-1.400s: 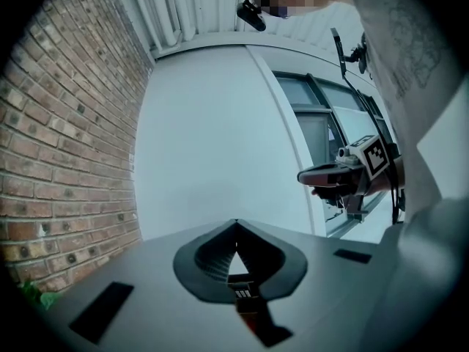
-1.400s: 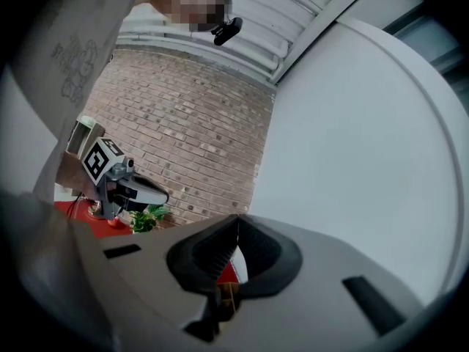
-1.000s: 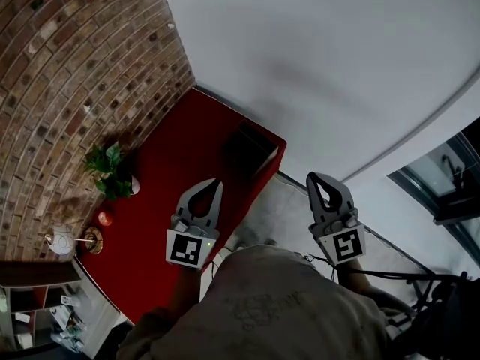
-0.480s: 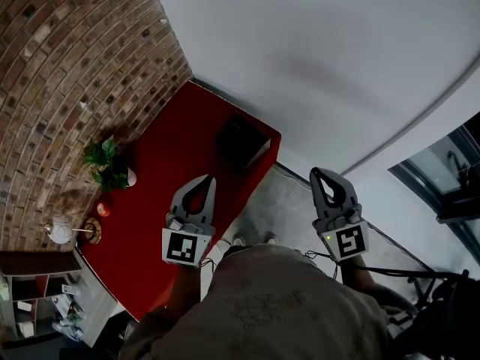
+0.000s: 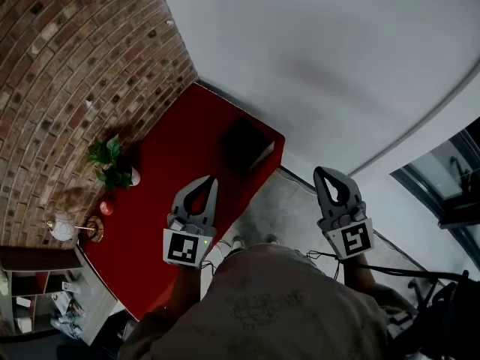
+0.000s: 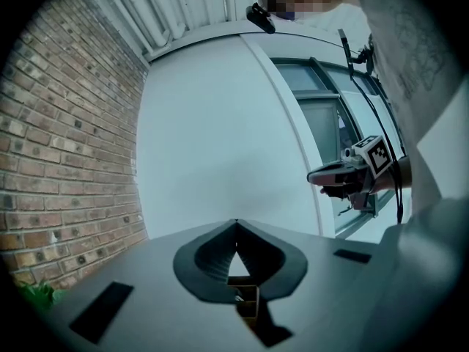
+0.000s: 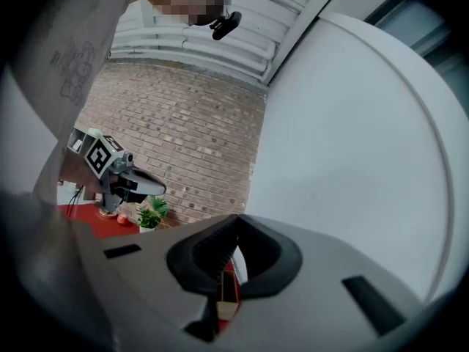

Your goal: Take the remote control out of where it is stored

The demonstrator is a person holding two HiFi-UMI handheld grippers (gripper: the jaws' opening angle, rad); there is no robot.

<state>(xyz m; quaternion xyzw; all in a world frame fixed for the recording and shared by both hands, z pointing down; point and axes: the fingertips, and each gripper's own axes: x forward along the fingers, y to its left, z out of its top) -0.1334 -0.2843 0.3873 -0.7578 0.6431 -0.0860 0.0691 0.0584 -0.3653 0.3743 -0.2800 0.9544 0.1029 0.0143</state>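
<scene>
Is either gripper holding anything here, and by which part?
Nothing is held: the left gripper and right gripper are both shut and empty.

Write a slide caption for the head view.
Left tongs and right tongs, shut and empty, held before a red table bearing a potted plant and dark box.

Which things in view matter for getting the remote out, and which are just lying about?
Job: left gripper and right gripper, jaws shut, empty; dark box on the red cabinet, possibly the storage. No remote visible.
Lying about: potted plant, small red object, white ornament.
</scene>
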